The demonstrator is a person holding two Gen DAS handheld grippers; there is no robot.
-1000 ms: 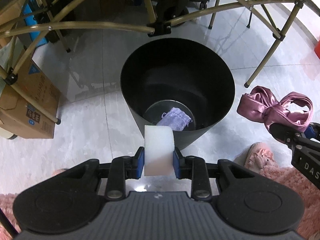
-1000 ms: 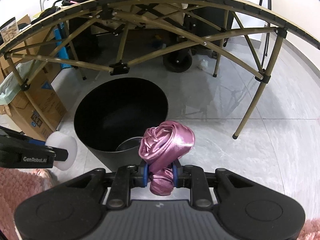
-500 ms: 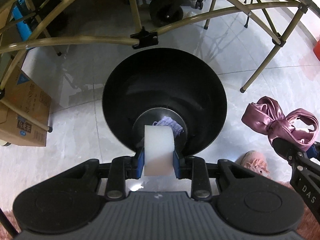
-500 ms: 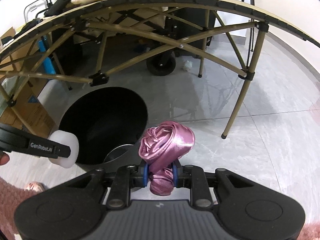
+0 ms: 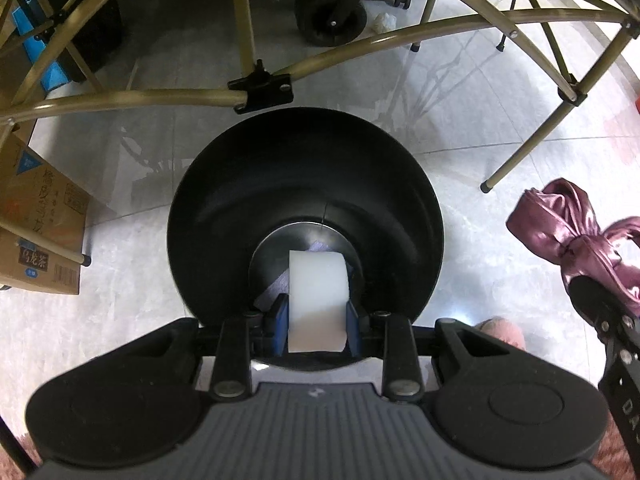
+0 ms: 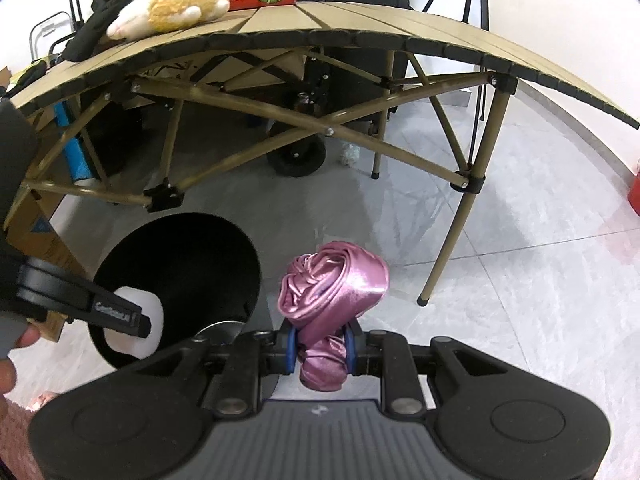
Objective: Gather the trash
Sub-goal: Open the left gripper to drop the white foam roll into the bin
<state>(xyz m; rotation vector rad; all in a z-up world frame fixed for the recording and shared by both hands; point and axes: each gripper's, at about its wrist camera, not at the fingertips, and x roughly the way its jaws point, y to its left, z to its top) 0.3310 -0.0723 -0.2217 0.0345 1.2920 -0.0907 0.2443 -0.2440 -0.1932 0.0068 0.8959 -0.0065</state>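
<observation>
Right now your left gripper [image 5: 317,314] is squeezed shut on the white foam block [image 5: 318,300], and it points almost straight down. The block stands up between the blue pads [image 5: 280,322], with its long side running away from you. Straight below it, past the block, is the open mouth of the black bin [image 5: 306,184], so the block hangs over the bin's near side, inside the rim. I think letting go here would drop it in. Down at the bottom of the bin you can see a small purple thing [image 5: 318,246], partly hidden by the block. Your right gripper [image 6: 322,346] is pinched tight on the pink satin cloth [image 6: 334,288]. That cloth hangs over the bare floor [image 6: 520,280], just to the right of the bin [image 6: 176,264], not over it. So your left hand is the nearer one to the bin, and the right one would need to slide left first. Farther back stands the folding table [image 6: 360,36].
</observation>
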